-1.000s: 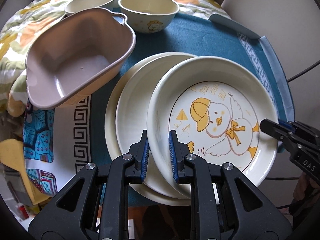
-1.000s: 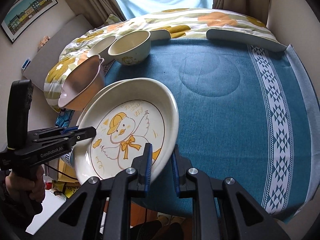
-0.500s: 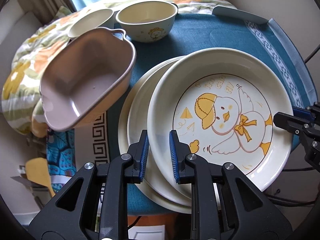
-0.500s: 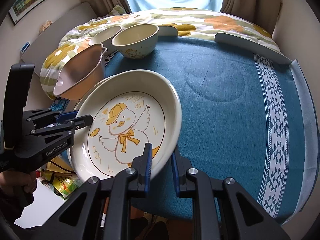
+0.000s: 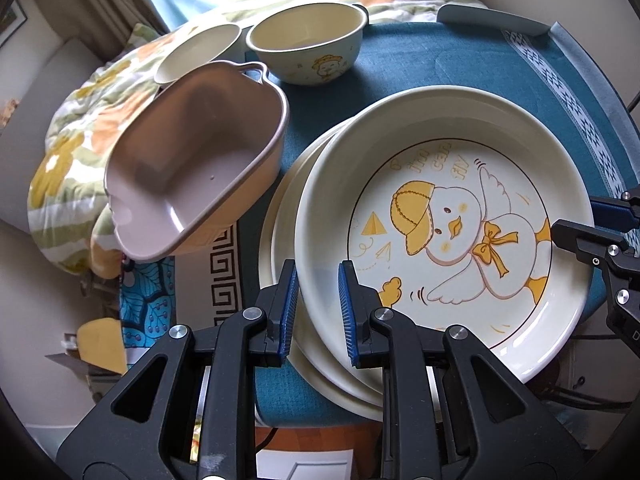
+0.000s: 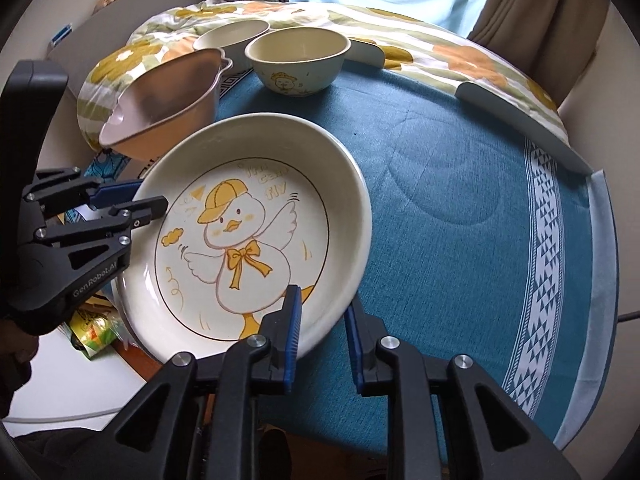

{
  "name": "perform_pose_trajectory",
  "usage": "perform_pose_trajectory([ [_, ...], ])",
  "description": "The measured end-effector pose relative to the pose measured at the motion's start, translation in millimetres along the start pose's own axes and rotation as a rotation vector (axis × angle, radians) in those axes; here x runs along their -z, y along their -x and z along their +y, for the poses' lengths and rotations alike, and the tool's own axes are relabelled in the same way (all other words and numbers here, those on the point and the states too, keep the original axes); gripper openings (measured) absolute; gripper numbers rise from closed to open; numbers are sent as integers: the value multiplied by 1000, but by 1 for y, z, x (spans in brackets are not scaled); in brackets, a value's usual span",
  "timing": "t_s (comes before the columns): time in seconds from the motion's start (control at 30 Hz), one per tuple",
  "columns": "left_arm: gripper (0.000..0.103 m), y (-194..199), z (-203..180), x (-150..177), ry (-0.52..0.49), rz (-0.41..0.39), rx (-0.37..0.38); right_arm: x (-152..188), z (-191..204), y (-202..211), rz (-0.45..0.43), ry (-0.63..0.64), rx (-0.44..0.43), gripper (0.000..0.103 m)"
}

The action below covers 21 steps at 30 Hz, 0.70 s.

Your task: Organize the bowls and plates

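A cream plate with a yellow duck (image 5: 452, 232) (image 6: 248, 232) lies on top of two plain cream plates (image 5: 280, 240) at the table's near edge. My left gripper (image 5: 318, 312) is shut on its rim, and the right wrist view shows that same gripper (image 6: 150, 196) on the plate's left side. My right gripper (image 6: 323, 324) has the opposite rim between its jaws. They are opening, and a thin gap shows at the outer pad. The left wrist view shows it (image 5: 574, 214) at the right edge.
A pink-brown handled dish (image 5: 192, 176) (image 6: 168, 92) leans beside the plates. Behind it stand a cream duck bowl (image 5: 308, 44) (image 6: 296, 60) and a second cream bowl (image 5: 196, 50) (image 6: 230, 34). Teal cloth (image 6: 480, 200) covers the table, with a floral quilt (image 5: 80, 140) beyond.
Both grippers have rolled with the duck plate, which has settled lower and flatter over the plain plates. The right jaws stand slightly wider than before.
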<state>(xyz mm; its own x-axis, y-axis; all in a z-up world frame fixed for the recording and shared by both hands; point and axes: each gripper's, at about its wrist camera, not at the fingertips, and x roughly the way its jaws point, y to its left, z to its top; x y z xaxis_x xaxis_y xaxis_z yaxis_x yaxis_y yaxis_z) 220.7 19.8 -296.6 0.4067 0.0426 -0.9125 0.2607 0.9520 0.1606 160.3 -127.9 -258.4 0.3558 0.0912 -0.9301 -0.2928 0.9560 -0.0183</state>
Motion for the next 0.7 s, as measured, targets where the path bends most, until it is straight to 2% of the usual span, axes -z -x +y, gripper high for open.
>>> perform_pose_trajectory([
  [0.47,17,7,-20,7,-109,-38,-174,-2,7,-6,40,19,21,21],
  [0.7,17,6,-13,7,-95,-36,-173,-3,13,-9,44,35,47,21],
])
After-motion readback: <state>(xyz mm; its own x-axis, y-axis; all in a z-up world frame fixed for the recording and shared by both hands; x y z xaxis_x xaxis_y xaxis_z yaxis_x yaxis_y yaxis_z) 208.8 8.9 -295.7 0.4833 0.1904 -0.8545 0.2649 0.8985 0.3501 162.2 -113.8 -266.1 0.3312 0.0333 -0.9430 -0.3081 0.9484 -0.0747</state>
